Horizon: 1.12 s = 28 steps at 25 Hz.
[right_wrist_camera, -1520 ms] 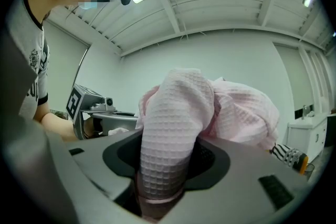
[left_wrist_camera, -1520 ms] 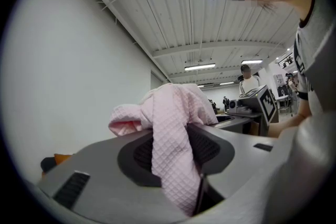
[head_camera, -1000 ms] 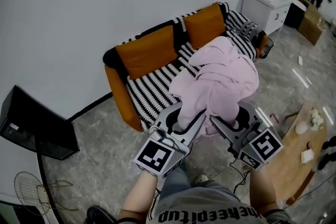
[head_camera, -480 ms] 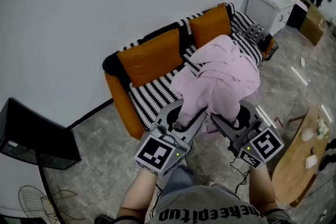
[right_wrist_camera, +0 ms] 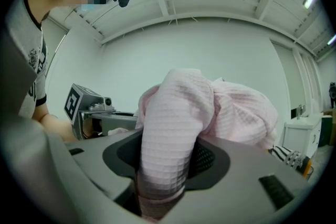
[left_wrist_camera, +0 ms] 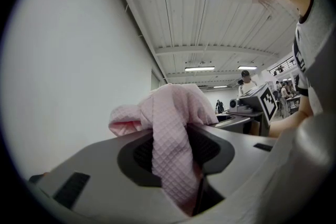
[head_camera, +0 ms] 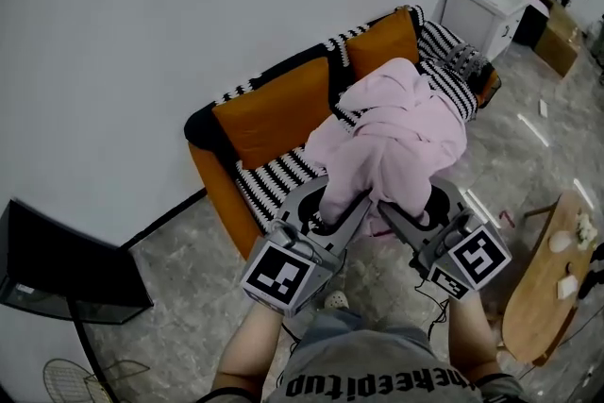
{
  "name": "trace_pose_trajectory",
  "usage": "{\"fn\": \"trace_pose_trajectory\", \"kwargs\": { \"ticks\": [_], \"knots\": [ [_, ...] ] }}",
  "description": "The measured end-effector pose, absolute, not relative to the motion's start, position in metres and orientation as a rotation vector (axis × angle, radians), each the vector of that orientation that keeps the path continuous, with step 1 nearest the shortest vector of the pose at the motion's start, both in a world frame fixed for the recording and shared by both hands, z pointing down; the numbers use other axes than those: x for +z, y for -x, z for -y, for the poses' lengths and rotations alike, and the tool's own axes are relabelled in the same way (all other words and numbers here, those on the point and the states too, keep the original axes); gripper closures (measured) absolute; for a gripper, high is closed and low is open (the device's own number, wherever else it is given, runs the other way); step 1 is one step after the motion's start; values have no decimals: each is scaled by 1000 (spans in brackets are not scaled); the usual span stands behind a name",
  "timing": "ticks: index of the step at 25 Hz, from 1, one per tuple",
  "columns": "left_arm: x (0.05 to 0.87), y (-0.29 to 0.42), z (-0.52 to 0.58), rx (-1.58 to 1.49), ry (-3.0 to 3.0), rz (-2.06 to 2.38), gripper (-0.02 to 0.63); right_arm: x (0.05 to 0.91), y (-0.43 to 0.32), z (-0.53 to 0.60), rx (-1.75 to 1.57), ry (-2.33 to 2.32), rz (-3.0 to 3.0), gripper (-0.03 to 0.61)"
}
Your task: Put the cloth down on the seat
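A pink waffle-weave cloth (head_camera: 394, 139) hangs bunched in the air in front of the sofa, over its right half. My left gripper (head_camera: 326, 214) is shut on the cloth's lower left part, and the same cloth (left_wrist_camera: 176, 139) fills the gap between its jaws. My right gripper (head_camera: 425, 212) is shut on the lower right part, with a thick fold of cloth (right_wrist_camera: 168, 149) pinched between its jaws. The sofa seat (head_camera: 274, 176) is black-and-white striped, with orange cushions (head_camera: 283, 110) along its back. Much of the seat's right half is hidden by the cloth.
The sofa's orange arm (head_camera: 219, 193) faces me. A white cabinet (head_camera: 486, 7) stands at the far right. A round wooden table (head_camera: 547, 293) is near my right side. A dark monitor (head_camera: 66, 264) sits on the floor at left. The white wall runs behind the sofa.
I have stepped closer to the sofa. Both grippers, still gripping the pink cloth, have moved slightly forward and up toward the seat.
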<state>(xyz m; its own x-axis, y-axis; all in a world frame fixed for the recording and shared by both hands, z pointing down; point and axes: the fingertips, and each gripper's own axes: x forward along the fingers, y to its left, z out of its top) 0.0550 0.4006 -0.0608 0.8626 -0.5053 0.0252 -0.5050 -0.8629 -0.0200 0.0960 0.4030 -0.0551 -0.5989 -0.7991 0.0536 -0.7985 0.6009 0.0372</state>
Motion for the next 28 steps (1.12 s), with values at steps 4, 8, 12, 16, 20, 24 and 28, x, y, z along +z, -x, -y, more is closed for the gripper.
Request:
{"fn": "trace_pose_trajectory", "kwargs": {
  "ticks": [4,8,12,16,20,24,28],
  "knots": [
    [-58,-45,-386,-7,2979,-786,445,-53,-88,-391,-27,-1398,2731,344],
    [-57,-42,-375,14,3004,-783,445,-50,-84,-381,-28,-1413,2700,342],
    [-54,-44,-366,10,3001,-776,445,-48,-86,-371,-20,-1420,2697,342],
    [-54,-46,-351,8,3001,-800,445,-47,-88,-355,-16,-1409,2703,342],
    [-55,-48,-329,-20,3024,-843,445,-50,-90,-331,-14,-1373,2715,341],
    [-51,-54,-305,-15,3002,-881,445,-46,-96,-308,-6,-1328,2728,341],
    [-44,-68,-285,-20,2995,-936,445,-39,-110,-286,15,-1273,2748,342]
  ]
}}
